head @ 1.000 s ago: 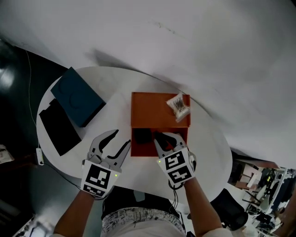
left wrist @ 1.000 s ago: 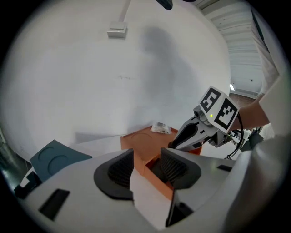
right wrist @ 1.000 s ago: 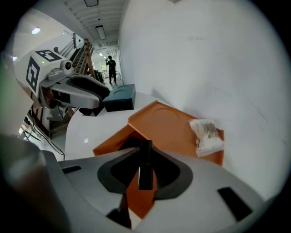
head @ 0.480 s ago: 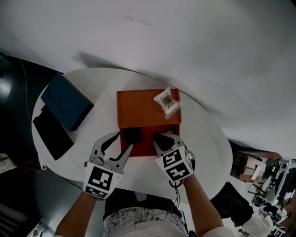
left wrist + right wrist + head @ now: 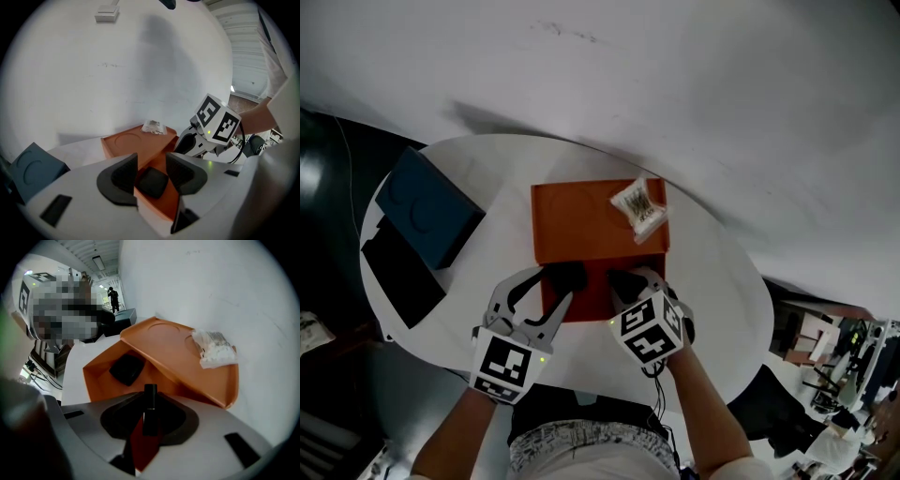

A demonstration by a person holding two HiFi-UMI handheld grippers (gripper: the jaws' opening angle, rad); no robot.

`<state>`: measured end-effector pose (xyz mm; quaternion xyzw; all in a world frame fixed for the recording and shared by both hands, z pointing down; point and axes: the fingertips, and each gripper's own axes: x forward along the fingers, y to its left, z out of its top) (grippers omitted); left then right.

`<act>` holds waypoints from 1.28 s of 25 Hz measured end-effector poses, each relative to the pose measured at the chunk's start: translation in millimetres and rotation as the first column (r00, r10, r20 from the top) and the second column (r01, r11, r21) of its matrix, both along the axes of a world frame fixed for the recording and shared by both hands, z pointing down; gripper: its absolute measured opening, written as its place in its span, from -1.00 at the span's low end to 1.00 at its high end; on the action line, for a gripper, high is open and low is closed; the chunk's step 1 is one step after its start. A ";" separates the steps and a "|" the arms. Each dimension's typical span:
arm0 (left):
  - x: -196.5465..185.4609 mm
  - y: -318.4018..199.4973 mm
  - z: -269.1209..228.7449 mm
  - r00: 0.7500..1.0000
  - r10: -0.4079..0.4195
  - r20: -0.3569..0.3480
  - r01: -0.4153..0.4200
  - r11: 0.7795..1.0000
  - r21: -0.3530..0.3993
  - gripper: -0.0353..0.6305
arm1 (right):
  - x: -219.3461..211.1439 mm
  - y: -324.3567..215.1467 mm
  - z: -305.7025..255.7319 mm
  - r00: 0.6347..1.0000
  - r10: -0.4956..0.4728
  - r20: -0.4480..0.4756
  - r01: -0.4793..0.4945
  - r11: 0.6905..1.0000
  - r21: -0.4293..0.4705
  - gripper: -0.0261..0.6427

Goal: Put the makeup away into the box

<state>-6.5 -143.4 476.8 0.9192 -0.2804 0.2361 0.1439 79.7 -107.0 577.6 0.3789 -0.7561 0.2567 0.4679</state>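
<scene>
The round white bench (image 5: 712,281) bears an open orange box (image 5: 581,220) at its middle; at the left, a dark blue box (image 5: 427,208) beside a flat black slab (image 5: 398,277).

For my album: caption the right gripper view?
Right gripper holds a black tube by the orange box containing a black case.

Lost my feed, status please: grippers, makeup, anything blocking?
Right gripper shut on slim black tube, at the open orange box. Left gripper open; black compact lying inside box. White packet on lid, off the opening.
</scene>
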 end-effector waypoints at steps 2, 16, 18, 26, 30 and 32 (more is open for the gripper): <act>0.3 -1.4 2.4 1.000 0.002 -0.001 -0.002 1.000 -0.005 -0.27 | -0.6 -1.5 1.8 1.000 -0.012 -0.009 0.012 1.000 -0.013 -0.62; -17.4 -9.6 5.1 1.000 -0.018 -0.004 0.018 1.000 -0.013 -0.27 | -12.7 7.8 23.4 0.993 -0.090 -0.079 0.082 0.991 -0.105 -0.62; -20.1 -9.3 6.7 1.000 -0.019 -0.003 0.019 1.000 -0.015 -0.27 | -13.8 5.4 23.8 0.993 -0.084 -0.079 0.076 0.992 -0.101 -0.62; -20.9 -5.1 3.9 1.000 -0.012 -0.003 0.012 1.000 -0.010 -0.27 | -17.5 -0.1 15.3 0.993 -0.078 -0.088 0.073 0.996 -0.050 -0.47; -21.1 -1.7 0.1 1.000 -0.011 -0.001 0.011 1.000 -0.002 -0.27 | -17.1 -3.0 4.2 0.996 -0.060 -0.073 0.061 0.998 0.001 -0.49; -21.1 1.8 -2.5 1.000 -0.009 0.003 0.009 1.000 0.002 -0.27 | -17.0 -4.7 -4.3 0.998 -0.040 -0.052 0.042 0.999 0.030 -0.52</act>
